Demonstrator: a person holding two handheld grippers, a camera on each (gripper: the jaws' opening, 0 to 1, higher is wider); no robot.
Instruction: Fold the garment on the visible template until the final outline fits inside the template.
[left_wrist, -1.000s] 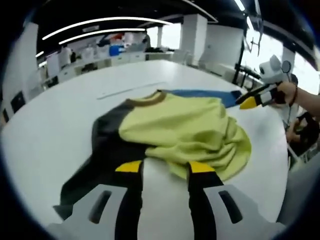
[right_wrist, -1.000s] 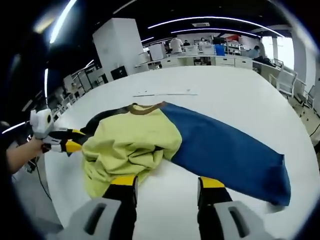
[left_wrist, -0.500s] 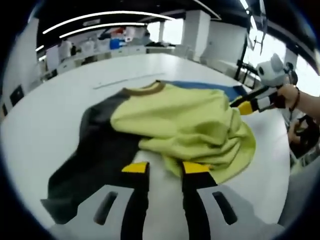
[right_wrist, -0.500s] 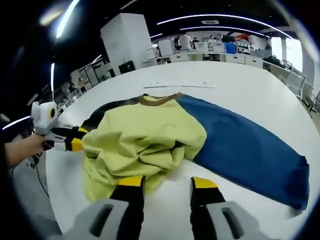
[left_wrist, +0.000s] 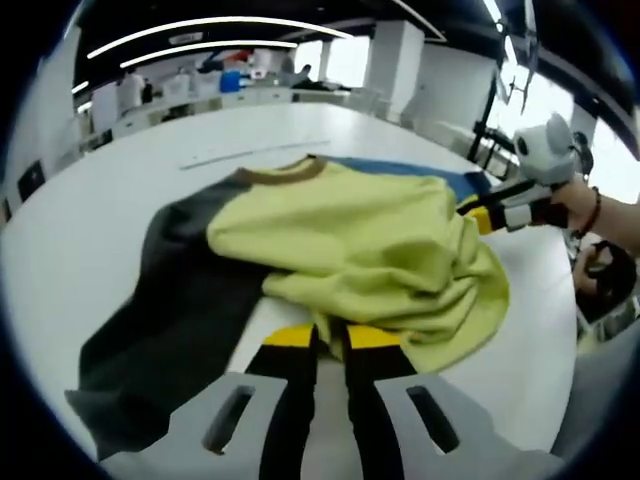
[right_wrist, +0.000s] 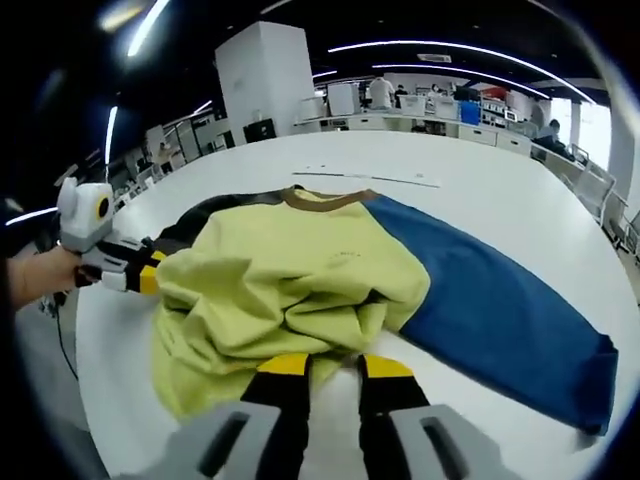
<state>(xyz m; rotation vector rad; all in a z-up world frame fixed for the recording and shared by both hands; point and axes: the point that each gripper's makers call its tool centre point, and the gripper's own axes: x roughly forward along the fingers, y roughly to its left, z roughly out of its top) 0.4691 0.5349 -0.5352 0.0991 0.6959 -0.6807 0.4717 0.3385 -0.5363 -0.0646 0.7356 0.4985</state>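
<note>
A garment (left_wrist: 350, 230) with a yellow-green body, brown collar (left_wrist: 280, 175), dark grey sleeve (left_wrist: 170, 300) and blue sleeve (right_wrist: 490, 300) lies bunched on the white table (left_wrist: 90, 210). My left gripper (left_wrist: 331, 335) is at the near hem, its yellow-tipped jaws nearly together on the yellow fabric. It shows again at the garment's left edge in the right gripper view (right_wrist: 148, 280). My right gripper (right_wrist: 335, 365) is closed to a narrow gap on the crumpled hem of the garment (right_wrist: 290, 275). In the left gripper view it (left_wrist: 478, 215) touches the garment's right side.
A thin straight strip (left_wrist: 250, 155) lies on the table beyond the collar and shows in the right gripper view too (right_wrist: 370, 178). The round table's edge curves close on both sides. A hand (left_wrist: 590, 205) holds the right gripper. Desks and people stand far behind.
Both grippers have moved in to the garment's hem and their jaws have narrowed from wide apart to nearly together. The yellow fabric has bunched up more.
</note>
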